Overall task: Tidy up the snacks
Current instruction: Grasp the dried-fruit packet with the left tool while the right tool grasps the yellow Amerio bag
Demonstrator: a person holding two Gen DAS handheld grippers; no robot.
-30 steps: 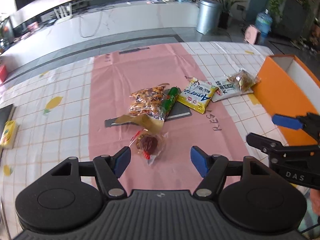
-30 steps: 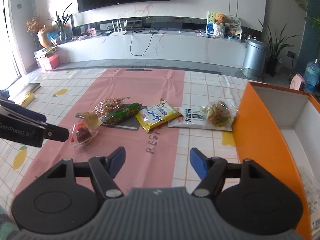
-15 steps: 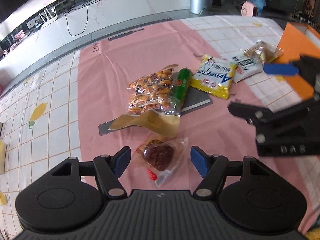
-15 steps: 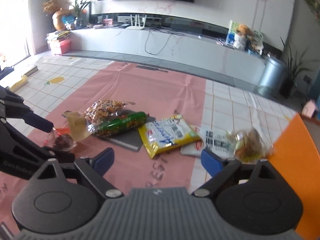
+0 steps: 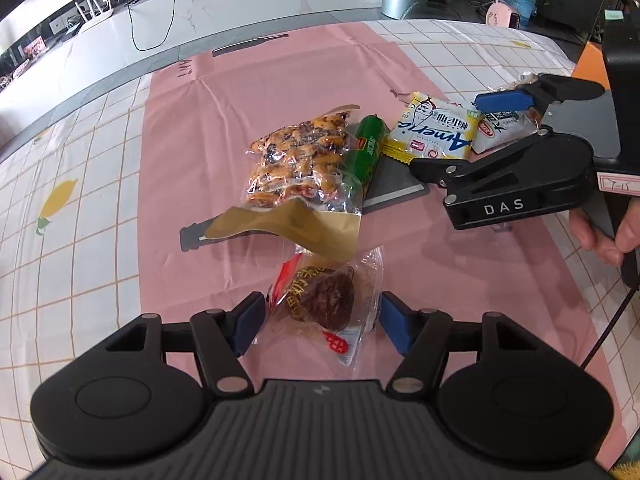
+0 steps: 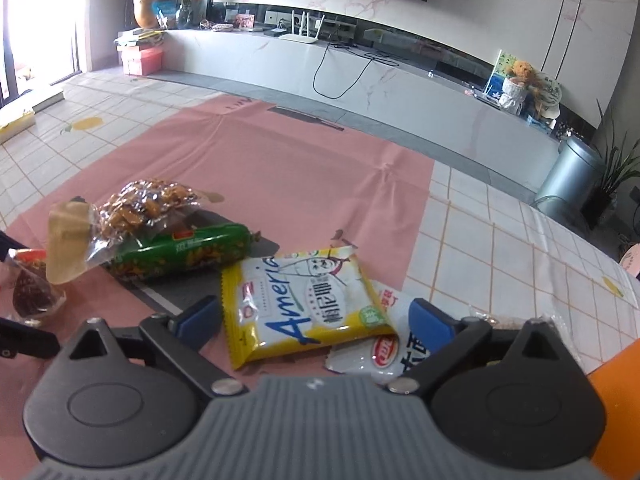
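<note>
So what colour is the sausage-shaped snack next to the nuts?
Green, with orange-yellow print on the sausage snack; clearest in the right wrist view.

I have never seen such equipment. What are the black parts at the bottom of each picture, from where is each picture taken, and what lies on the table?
No robot here: a person holds a two-finger gripper in each hand, each carrying a camera that looks along its blue-padded fingers.

Left camera: the left gripper is closing around a clear date packet, but the pads do not press it yet. The right gripper shows at the side.

Right camera: the right gripper is opening above a yellow packet, holding nothing.

Also on the pink cloth: a nut bag, a green sausage and a white packet. An orange box stands at the edge.
</note>
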